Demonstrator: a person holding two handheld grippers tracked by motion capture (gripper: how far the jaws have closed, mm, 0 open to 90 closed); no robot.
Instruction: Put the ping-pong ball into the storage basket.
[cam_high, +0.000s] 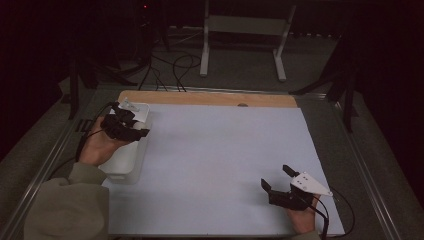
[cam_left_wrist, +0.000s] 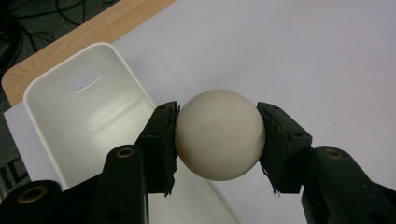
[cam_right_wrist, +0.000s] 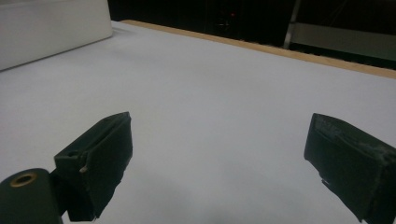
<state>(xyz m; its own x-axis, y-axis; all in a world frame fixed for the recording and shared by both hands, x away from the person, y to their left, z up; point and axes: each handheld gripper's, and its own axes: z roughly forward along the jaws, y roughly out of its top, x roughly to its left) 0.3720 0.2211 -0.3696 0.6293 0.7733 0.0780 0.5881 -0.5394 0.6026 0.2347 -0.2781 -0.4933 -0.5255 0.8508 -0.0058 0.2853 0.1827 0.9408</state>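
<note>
— Over at the left edge of the white sheet (cam_high: 225, 165), what have you got?

— My left gripper (cam_left_wrist: 217, 135) is clamped on a cream ball (cam_left_wrist: 218, 134). Its two black pads press the ball from either side, at about its widest part, and the ball sits between them clear of the surface below.

— And where is that ball relative to the bin?

— It hangs above the right-hand rim of the white bin (cam_left_wrist: 51, 121), partly over the bin's opening and partly over the sheet beside it. From the high view my left gripper (cam_high: 125, 125) is over the near half of that white bin (cam_high: 125, 170), which stands at the sheet's left edge with its long side running away from me. The bin has a slot handle cut in its far end wall.

— What about your other hand?

— My right gripper (cam_high: 278, 179) rests near the sheet's front right corner, well apart from the bin. Its jaws stand wide apart with nothing between them; the right gripper view looks across bare sheet, with the bin's wall at upper left and the table's wooden edge (cam_right_wrist: 299, 55) beyond.
</note>
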